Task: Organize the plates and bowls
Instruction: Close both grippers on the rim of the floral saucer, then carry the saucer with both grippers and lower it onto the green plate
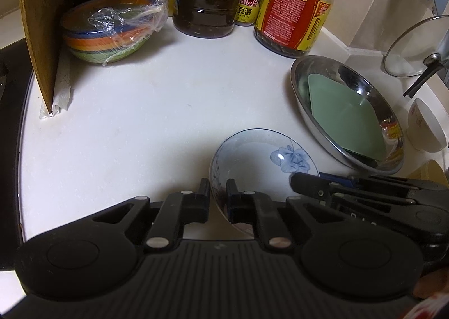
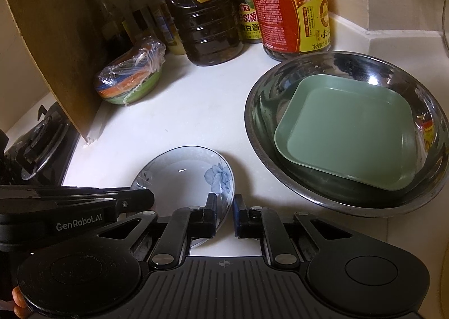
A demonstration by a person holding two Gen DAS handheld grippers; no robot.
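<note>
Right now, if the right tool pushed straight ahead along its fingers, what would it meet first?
The right tool is shut on the blue-flower bowl's rim. Straight ahead lies bare countertop, then probably the dark oil jug at the back; depth is unclear.

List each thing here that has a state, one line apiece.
Blue-flower bowl: upright, empty, rim gripped on two sides.
Left claw: shut on the bowl's rim.
Right claw: shut on the bowl's rim.
Green square plate: lying in the steel basin.
Coloured bowls: stacked, plastic-wrapped.
</note>
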